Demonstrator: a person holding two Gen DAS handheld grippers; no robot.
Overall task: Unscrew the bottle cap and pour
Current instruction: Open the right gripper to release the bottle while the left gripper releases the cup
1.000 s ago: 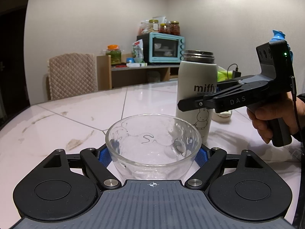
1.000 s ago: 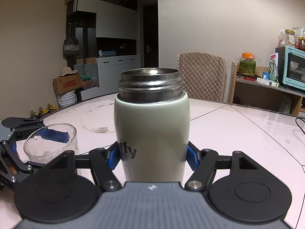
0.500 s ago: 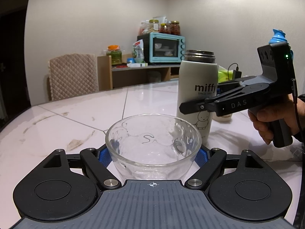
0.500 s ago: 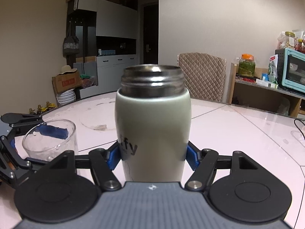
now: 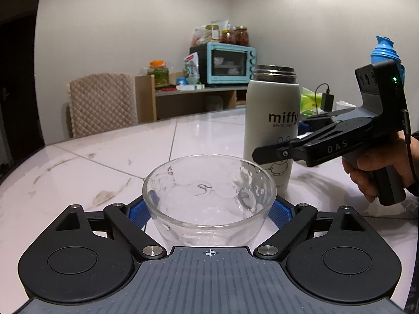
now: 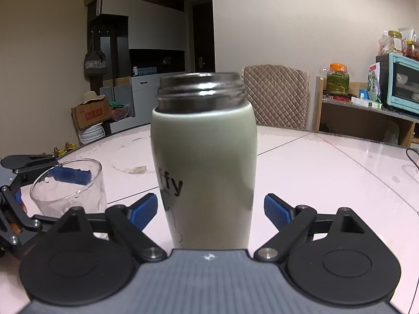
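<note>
1. Right wrist view: right tool [image 6: 210,209] just opening, pads clear of uncapped bottle [image 6: 204,162] upright on tabletop [image 6: 327,172].
2. Left tool [image 5: 209,210] just opening too, pads beside glass [image 5: 209,198], nothing gripped.
3. Risk: careless withdrawal clipping bottle or glass, tipping, spill.

A home dining room. A pale tiled table [image 5: 110,157] stands by a quilt-covered chair [image 5: 102,102]; a wooden shelf [image 5: 193,91] holds a turquoise toaster oven [image 5: 225,62] topped with food jars [image 5: 237,35], and tall cupboards [image 6: 146,52] flank a doorway [image 6: 203,36].
</note>
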